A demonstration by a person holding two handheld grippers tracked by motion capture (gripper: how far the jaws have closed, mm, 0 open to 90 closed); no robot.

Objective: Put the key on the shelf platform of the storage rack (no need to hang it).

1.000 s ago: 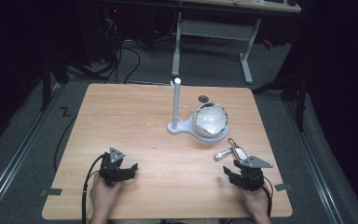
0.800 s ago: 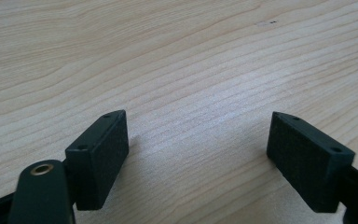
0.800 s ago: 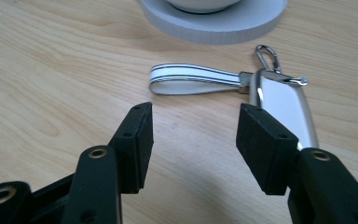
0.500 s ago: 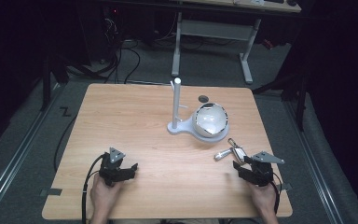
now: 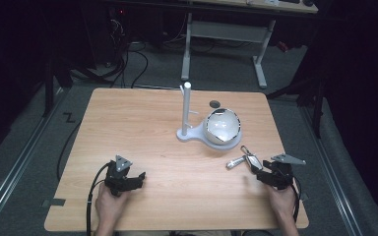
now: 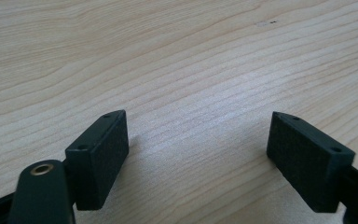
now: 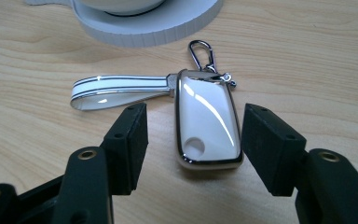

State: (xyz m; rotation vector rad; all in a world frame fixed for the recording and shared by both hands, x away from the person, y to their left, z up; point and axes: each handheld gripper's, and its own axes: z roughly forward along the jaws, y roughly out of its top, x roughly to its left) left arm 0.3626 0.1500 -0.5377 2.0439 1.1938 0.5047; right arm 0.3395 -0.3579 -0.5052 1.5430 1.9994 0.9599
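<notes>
Right tongs (image 7: 193, 140) just opened, straddling key fob (image 7: 208, 122), pads clear

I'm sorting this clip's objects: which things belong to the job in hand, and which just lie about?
In the job:
- key fob with strap, between the open right gripper jaws, untouched

Lying about:
- white stand
- bowl on its base
- left gripper, open over bare table
</notes>
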